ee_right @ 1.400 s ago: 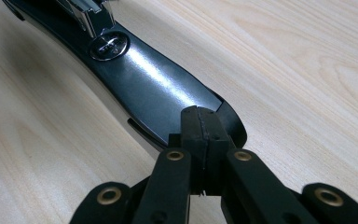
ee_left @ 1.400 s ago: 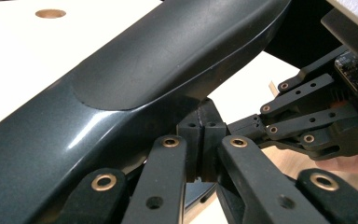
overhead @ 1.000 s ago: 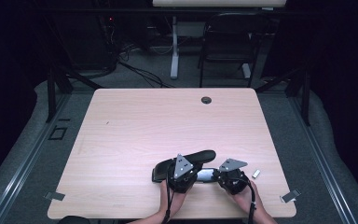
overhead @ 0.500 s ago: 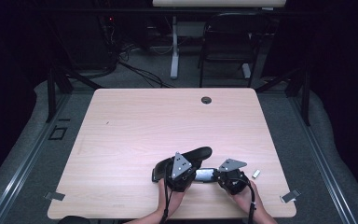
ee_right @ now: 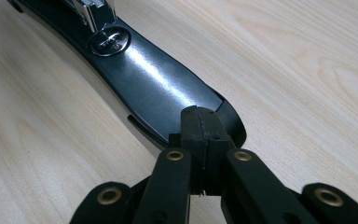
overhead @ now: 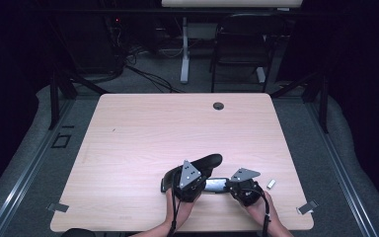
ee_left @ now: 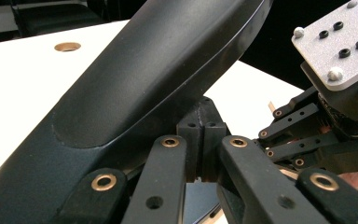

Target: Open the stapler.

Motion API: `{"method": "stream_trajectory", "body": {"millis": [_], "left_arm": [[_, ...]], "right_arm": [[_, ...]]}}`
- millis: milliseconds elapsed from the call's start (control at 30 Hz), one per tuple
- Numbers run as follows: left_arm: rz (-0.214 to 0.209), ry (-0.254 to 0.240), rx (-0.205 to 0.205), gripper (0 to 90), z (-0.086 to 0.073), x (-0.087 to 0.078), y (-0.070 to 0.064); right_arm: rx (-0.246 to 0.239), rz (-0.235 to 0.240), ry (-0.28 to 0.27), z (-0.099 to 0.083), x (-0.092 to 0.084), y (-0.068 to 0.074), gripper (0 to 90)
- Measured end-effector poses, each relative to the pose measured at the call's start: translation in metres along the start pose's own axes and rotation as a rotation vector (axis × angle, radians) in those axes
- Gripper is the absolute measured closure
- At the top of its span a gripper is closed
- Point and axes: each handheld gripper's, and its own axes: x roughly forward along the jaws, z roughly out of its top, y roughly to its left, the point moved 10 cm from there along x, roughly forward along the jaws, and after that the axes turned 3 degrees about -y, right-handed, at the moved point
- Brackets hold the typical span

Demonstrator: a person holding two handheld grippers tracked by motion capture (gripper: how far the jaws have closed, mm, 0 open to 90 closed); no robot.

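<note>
stapler (overhead: 197,175) (lid swung up) lies crosswise between the closed left gripper (overhead: 190,183) and the closed right gripper (overhead: 242,190), which presses its base.

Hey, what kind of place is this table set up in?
Probably a lab or recording workspace, not a home. A light wooden table stands on grey carpet in a dark room, with loose black cables on the floor behind it, a black chair, and a large black stapler being handled with hand-held grippers.

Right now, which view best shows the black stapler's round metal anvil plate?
Right gripper view: the round metal anvil plate sits sharp on the glossy black stapler base. Left gripper view gives the stapler's raised black top arm instead; in the high view the stapler is too small.
</note>
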Motion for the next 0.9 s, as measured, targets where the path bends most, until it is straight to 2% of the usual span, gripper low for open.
{"method": "stream_trajectory", "body": {"millis": [533,800,900], "left_arm": [[-0.01,-0.002,-0.027,90.0,0.007,-0.008,0.004],[-0.021,0.013,-0.07,90.0,0.01,-0.011,0.005],[-0.02,0.016,-0.073,90.0,0.011,-0.012,0.006]], "right_arm": [[-0.01,-0.005,0.017,0.0,-0.001,0.0,90.0],[0.002,0.005,0.013,0.0,0.0,0.0,90.0],[0.002,0.008,0.013,0.0,-0.001,0.0,90.0]]}}
